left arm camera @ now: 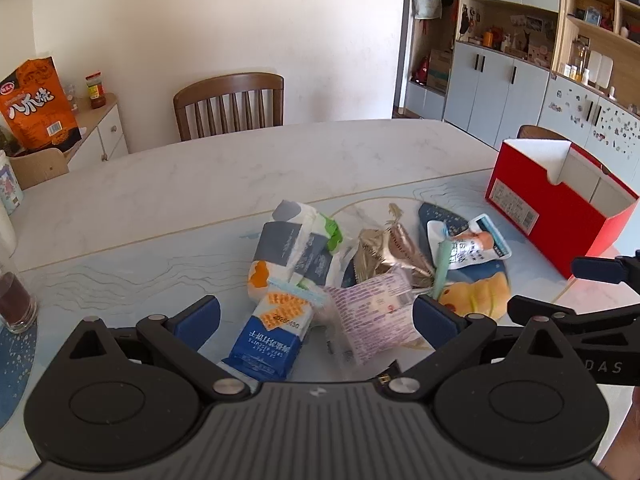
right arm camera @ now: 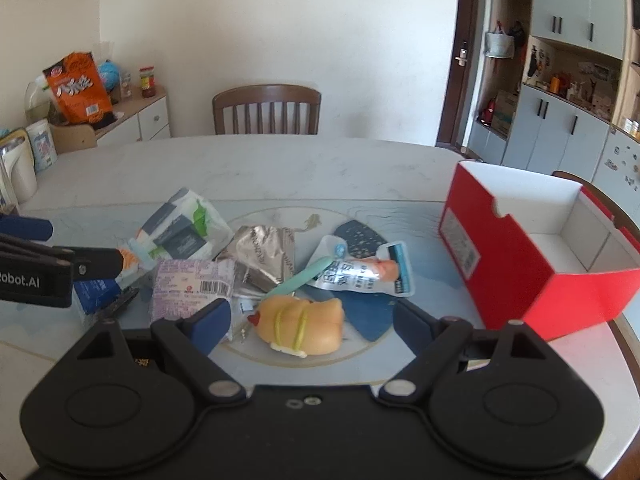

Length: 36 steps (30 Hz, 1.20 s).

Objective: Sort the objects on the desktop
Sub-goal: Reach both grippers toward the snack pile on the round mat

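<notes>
A pile of items lies on the table mat: a blue cracker packet [left arm camera: 268,340], a purple-print packet [left arm camera: 372,316] [right arm camera: 188,288], a silver foil pouch [left arm camera: 384,256] [right arm camera: 264,260], a tissue pack [left arm camera: 296,244] [right arm camera: 184,224], a mint toothbrush [right arm camera: 300,280], a printed sachet [right arm camera: 360,272] and a yellow plush toy [right arm camera: 304,326] [left arm camera: 476,296]. My left gripper [left arm camera: 316,316] is open, its fingers on either side of the blue and purple packets. My right gripper [right arm camera: 312,320] is open around the plush toy. An open red box [right arm camera: 532,248] [left arm camera: 560,204] stands to the right.
A wooden chair [right arm camera: 266,110] stands behind the table. A dark glass [left arm camera: 16,300] stands at the left edge. A side cabinet with an orange snack bag [left arm camera: 36,108] and jars is at far left. A kettle [right arm camera: 16,168] and a carton stand at the left.
</notes>
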{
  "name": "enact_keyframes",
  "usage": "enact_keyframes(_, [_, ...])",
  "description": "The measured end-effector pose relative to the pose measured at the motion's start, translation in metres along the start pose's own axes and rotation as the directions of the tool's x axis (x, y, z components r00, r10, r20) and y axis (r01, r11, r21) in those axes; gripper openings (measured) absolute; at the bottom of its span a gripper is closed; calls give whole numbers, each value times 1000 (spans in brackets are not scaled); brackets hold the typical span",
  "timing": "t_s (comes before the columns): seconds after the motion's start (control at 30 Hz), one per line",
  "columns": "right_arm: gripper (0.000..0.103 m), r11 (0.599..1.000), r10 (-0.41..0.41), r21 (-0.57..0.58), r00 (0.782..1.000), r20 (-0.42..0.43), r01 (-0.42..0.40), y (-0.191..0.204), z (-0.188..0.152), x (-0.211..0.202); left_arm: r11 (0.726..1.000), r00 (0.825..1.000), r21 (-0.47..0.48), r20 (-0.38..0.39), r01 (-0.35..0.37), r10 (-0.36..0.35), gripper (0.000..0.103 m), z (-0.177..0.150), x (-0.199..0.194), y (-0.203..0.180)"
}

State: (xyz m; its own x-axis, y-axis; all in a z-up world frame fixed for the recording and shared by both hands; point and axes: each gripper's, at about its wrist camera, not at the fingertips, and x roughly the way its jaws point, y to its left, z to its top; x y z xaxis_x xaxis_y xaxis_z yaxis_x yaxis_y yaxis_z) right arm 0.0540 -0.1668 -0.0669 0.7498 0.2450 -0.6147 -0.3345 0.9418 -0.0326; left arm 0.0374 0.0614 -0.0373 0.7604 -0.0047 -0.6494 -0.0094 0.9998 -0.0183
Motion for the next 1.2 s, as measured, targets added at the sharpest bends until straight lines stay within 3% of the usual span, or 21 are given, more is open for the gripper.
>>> enact_keyframes(0.4, [88, 1000, -25, 14, 998, -53, 26, 8, -5, 43, 999, 998, 47, -59, -12, 14, 102, -9, 39, 16])
enact_keyframes(0.6, [88, 999, -33, 10, 996, -82, 34, 10, -7, 58, 999, 996, 31, -84, -29, 31, 91, -12, 54, 28])
enact_keyframes(0.7, [88, 999, -39, 14, 994, -101, 41, 12, -7, 66, 999, 995, 38, -96, -32, 35, 80, -14, 61, 30])
enact_keyframes(0.87, [88, 999, -44, 19, 992, -117, 47, 15, -6, 75, 999, 995, 38, -95, -20, 24, 71, -15, 64, 32])
enact_keyframes(0.97, [87, 999, -49, 16, 990, -131, 52, 16, -6, 80, 999, 994, 39, -105, -11, 15, 59, -15, 68, 33])
enact_keyframes(1.2, [86, 998, -58, 12, 987, -148, 60, 18, -5, 84, 999, 994, 35, -111, 12, -8, 42, -17, 70, 37])
